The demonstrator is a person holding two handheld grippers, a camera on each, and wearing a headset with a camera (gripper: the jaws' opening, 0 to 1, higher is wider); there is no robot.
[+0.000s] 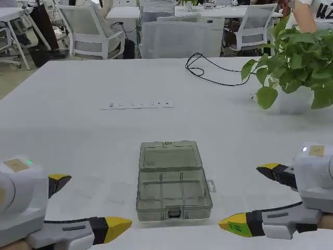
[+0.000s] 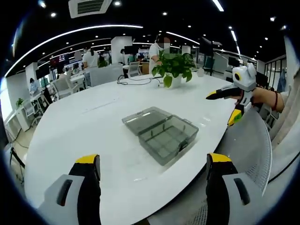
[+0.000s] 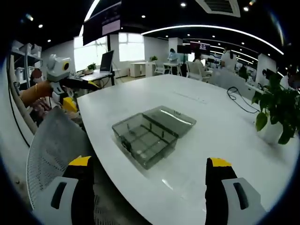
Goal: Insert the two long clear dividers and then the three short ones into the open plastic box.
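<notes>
Tools: left tool (image 1: 98, 202) and right tool (image 1: 240, 196) wide open, empty, beside box (image 1: 169, 179).
Past box: clear strips (image 1: 138, 104) lying sideways, nearer left tool.

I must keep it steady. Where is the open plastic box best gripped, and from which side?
I would pinch the right side wall of the open plastic box from above with the right gripper: that upright rim is bare, while the flat lid blocks the back.

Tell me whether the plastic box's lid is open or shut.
Open. The lid lies folded back flat on the table behind the box, leaving the inside exposed from above.
</notes>
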